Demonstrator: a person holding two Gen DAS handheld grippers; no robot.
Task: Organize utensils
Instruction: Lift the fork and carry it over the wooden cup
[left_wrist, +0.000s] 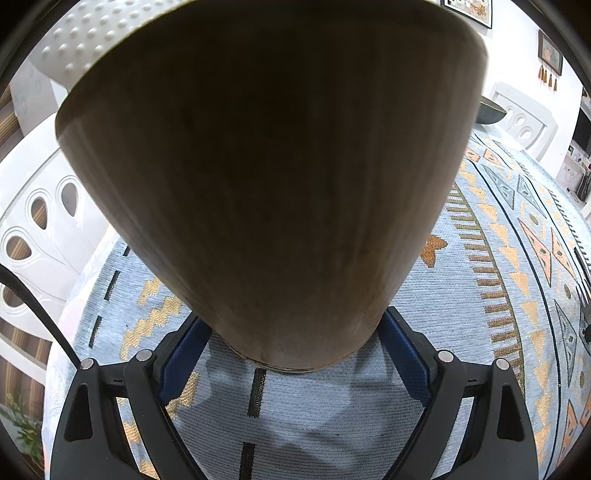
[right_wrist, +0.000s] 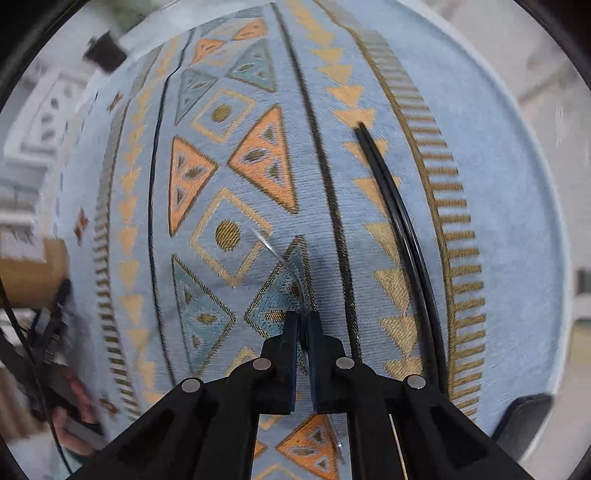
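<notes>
The black fingers of the left gripper (left_wrist: 295, 354) with blue pads stand partly open around the narrow base of a tall brown wooden cup (left_wrist: 269, 177), one pad on each side and pressing against its wall. The cup widens upward, fills most of this view and stands on the bench (left_wrist: 461, 302), which is covered by a light blue woven cloth with orange and golden triangles. Behind it is a white plastic chair (left_wrist: 40, 236), and far to the right a dark bowl (left_wrist: 489, 109) sits on the bench.

In the right wrist view the black fingers of the right gripper (right_wrist: 303, 332) point straight down at the cloth and are almost fully closed. Between their tips is a thin transparent utensil (right_wrist: 284, 262), probably plastic; its curved clear part runs away from the tips over the cloth, and its kind I cannot tell. Just to the right of it, two thin black sticks (right_wrist: 399, 221) lie together on the bench. At the left edge of this view the wooden cup is a blurred brown shape with the left gripper on it.
</notes>
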